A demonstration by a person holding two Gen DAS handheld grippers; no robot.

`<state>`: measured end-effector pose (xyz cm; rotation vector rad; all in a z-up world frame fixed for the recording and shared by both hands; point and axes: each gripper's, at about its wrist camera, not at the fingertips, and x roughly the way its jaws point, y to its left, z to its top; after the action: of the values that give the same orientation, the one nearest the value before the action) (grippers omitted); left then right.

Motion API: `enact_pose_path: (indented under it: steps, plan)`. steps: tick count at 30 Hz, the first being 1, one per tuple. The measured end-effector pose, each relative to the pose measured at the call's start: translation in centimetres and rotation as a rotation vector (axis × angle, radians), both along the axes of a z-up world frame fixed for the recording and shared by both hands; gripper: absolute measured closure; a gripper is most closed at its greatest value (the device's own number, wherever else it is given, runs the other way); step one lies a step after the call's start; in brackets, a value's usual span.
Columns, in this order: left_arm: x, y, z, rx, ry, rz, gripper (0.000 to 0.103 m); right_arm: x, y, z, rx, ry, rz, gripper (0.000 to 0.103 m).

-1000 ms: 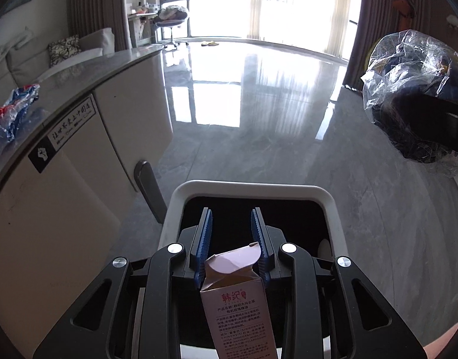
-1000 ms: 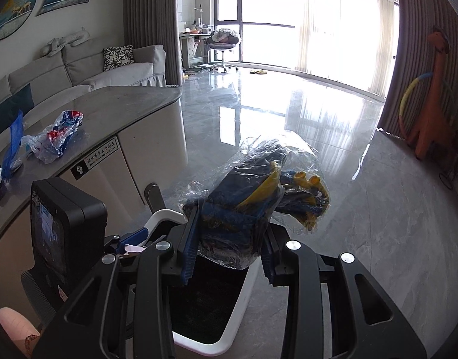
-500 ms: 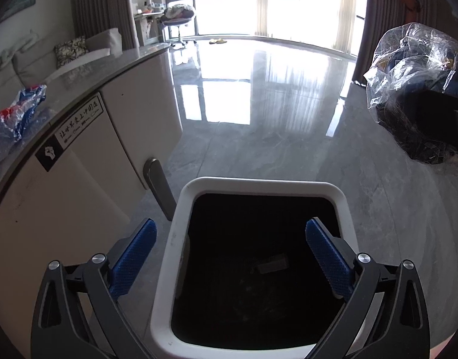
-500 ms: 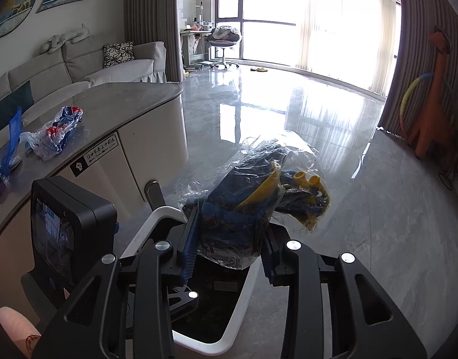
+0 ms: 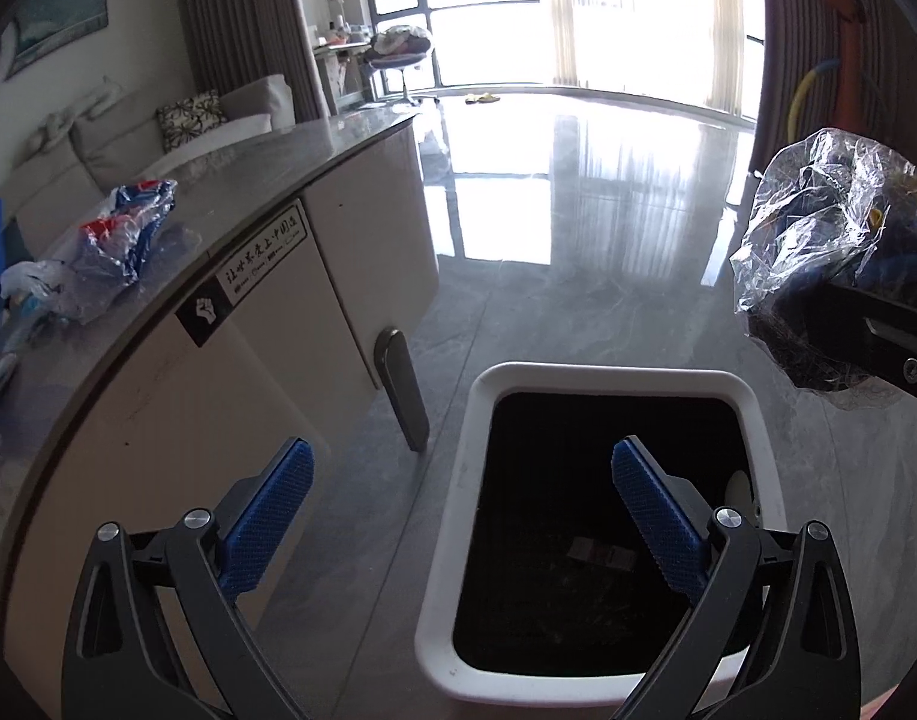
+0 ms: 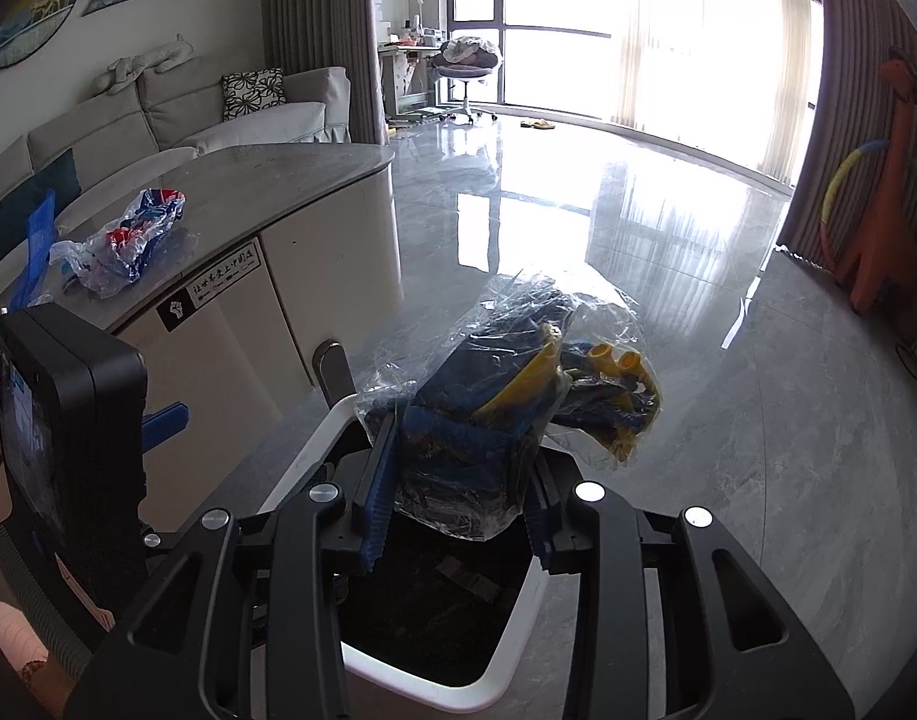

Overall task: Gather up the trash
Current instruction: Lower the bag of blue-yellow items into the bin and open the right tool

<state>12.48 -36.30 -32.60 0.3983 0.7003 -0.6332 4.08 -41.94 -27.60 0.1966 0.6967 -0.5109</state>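
A white-rimmed bin (image 5: 602, 373) with a black liner stands on the floor below both grippers. My left gripper (image 5: 461, 461) is wide open over the bin's left rim, with nothing between its blue pads. A pale scrap (image 5: 596, 552) lies at the bottom of the bin. My right gripper (image 6: 461, 450) is shut on a crumpled clear plastic bag (image 6: 518, 372) with blue and yellow contents, held above the bin (image 6: 506, 654). The same bag (image 5: 818, 228) shows at the right in the left wrist view. A red-and-blue plastic wrapper (image 5: 122, 234) lies on the counter (image 5: 266, 162).
The curved counter cabinet (image 6: 326, 276) stands close to the bin's left side. A grey upright handle (image 5: 401, 390) sits between them. More blue and white scraps (image 6: 35, 240) lie at the counter's left end. An orange toy dinosaur (image 6: 884, 180) with a hoop stands far right.
My left gripper opened and let go of the pink carton, which is gone from between its pads. It then swung left and rose a little. The right gripper kept still with the bag.
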Motion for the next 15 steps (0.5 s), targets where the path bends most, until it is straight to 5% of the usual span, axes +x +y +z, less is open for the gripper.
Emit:
enact_pose_path:
  steps: [12,14,15]
  plan:
    - [3.3,4.5,1.1,-0.021,0.013,0.118,0.005,1.2,1.2,-2.9,0.03,0.074,0.063,0.061]
    - [3.3,4.9,1.3,-0.026,0.009,0.121,0.005,1.5,1.4,-3.3,0.034,0.096,0.078,0.054]
    - [3.4,4.9,1.3,-0.027,0.009,0.121,0.005,1.8,1.4,-3.8,0.036,0.125,0.082,0.029]
